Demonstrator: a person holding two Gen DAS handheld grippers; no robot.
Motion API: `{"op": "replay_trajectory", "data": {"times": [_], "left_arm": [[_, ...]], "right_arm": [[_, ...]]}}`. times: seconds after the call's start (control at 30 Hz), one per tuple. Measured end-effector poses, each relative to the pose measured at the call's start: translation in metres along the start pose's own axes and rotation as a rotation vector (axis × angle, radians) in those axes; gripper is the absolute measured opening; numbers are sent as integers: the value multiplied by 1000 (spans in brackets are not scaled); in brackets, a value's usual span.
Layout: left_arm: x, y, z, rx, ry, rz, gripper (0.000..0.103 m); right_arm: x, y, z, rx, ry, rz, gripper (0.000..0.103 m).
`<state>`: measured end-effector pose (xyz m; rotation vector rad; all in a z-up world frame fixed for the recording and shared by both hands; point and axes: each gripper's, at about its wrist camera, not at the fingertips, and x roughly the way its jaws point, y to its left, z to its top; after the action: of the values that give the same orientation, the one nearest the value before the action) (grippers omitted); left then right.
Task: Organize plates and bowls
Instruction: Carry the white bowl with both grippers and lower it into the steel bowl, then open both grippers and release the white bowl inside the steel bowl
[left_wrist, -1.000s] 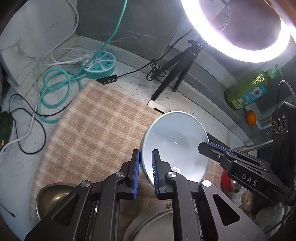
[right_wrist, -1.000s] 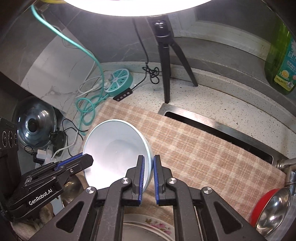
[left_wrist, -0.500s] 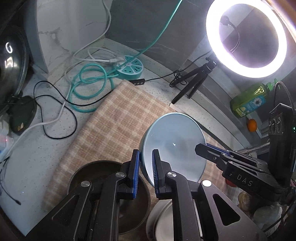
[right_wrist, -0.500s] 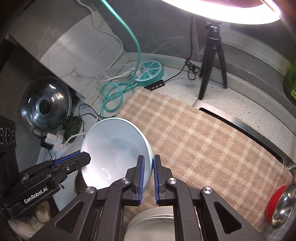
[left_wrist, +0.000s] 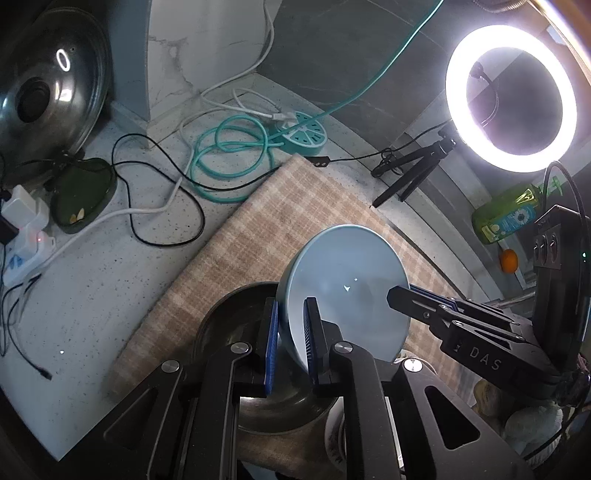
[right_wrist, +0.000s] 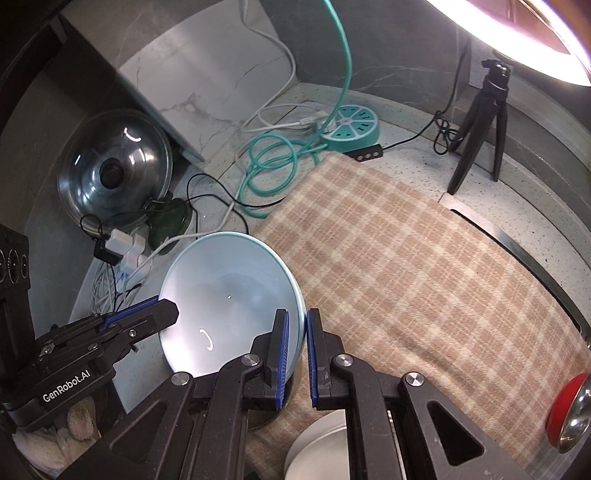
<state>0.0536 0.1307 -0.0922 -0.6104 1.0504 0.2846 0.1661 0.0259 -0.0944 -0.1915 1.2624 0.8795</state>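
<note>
Speckled counter (left_wrist: 92, 302) under ring-light glare: you hold a pale blue bowl (left_wrist: 343, 291) between both tools.

Your left hand-held gripper (left_wrist: 290, 339) and right hand-held gripper (right_wrist: 295, 350) each pinch the bowl's rim on opposite sides, tilted above a dark metal bowl (left_wrist: 236, 325) on the checked cloth (right_wrist: 406, 258). It looks glazed, stiff, breakable and likely slick, so keep both rim grips firm. A white plate (right_wrist: 317, 450) lies just beside; loose cables (left_wrist: 229, 158) and a pot lid (right_wrist: 114, 173) crowd the left.

Lit ring light (left_wrist: 511, 98) on tripod (right_wrist: 482, 122), teal power hub (left_wrist: 303, 137), checked cloth (right_wrist: 406, 266).
</note>
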Motion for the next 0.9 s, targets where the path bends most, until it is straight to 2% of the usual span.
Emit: {"op": "replay_trajectory", "data": {"times": [0.3, 0.9], "left_arm": [[-8, 20, -15, -25, 5, 17, 12], [23, 40, -37, -33, 90, 58, 12]], "right_arm": [[19, 21, -13, -38, 50, 6, 9], [59, 28, -33, -79, 135, -49, 9]]}}
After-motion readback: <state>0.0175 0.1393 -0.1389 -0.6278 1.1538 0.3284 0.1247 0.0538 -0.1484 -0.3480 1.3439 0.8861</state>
